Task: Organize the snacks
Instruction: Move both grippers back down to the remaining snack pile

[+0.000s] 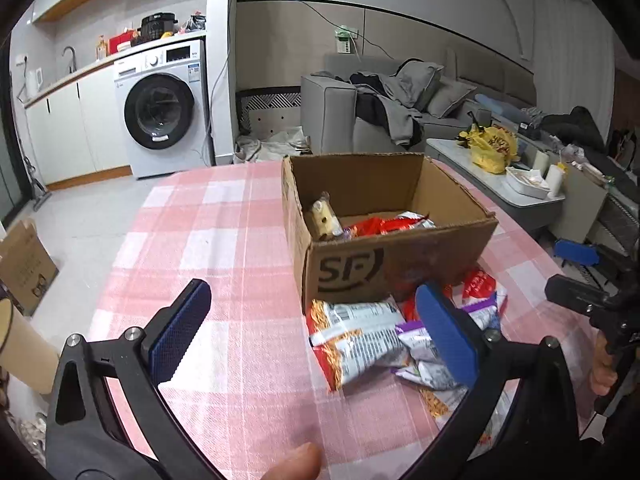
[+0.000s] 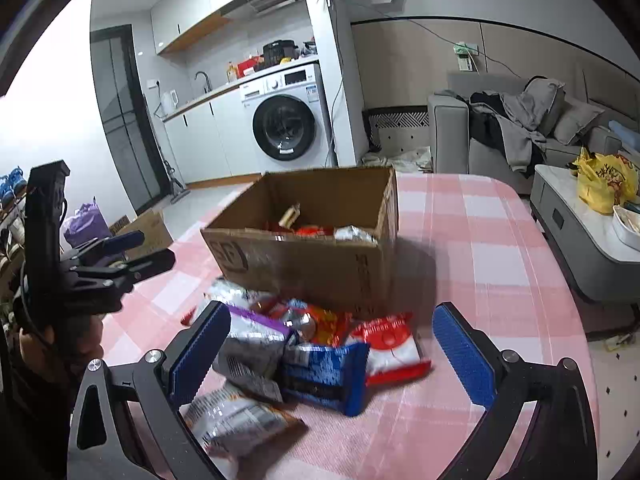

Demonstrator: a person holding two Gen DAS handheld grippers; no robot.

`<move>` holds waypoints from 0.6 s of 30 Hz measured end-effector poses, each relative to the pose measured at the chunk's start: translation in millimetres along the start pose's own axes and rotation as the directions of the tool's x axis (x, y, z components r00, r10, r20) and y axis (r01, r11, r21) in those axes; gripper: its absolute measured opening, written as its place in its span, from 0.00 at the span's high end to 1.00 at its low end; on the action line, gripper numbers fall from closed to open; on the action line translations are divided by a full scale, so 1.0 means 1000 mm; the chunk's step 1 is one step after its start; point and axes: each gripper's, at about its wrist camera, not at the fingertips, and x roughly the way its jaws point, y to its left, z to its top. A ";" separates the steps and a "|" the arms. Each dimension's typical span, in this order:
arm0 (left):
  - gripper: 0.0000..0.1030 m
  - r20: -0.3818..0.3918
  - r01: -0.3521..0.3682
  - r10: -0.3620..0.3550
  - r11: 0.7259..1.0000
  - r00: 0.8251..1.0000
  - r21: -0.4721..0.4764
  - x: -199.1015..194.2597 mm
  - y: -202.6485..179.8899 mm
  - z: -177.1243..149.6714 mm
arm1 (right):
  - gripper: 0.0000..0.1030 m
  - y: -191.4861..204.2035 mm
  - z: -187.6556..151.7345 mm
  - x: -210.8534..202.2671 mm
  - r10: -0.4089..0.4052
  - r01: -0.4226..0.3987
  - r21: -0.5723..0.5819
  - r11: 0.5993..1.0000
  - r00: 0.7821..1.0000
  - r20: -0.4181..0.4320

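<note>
Bkgd: front-load washing machine (image 1: pixel 160 110) under kitchen counter w/ black cooker (image 1: pixel 157 26) on top; faucet (image 1: pixel 70 56) further left. Grey sofa (image 1: pixel 332 110) w/ clothes heaped on it. Yellow plastic bag (image 1: pixel 490 148) on coffee table (image 1: pixel 452 150). Purple bag (image 2: pixel 86 220) on floor.

Pink-and-white checked tablecloth (image 2: pixel 480 240), brown cardboard box (image 2: pixel 312 264), blue snack packet (image 2: pixel 324 376), blue-padded black right gripper (image 2: pixel 332 348)
</note>
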 end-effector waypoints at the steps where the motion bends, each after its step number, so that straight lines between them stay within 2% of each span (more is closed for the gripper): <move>1: 0.01 -0.005 0.007 -0.007 1.000 1.000 -0.005 -0.001 0.002 -0.002 | 0.00 -0.001 -0.002 0.001 -0.004 0.004 -0.003 1.000 1.000 -0.008; 18: 0.01 -0.105 -0.027 0.031 0.999 0.994 0.043 0.025 -0.004 -0.032 | 0.00 -0.010 -0.032 0.029 -0.036 0.036 -0.001 0.999 0.992 -0.123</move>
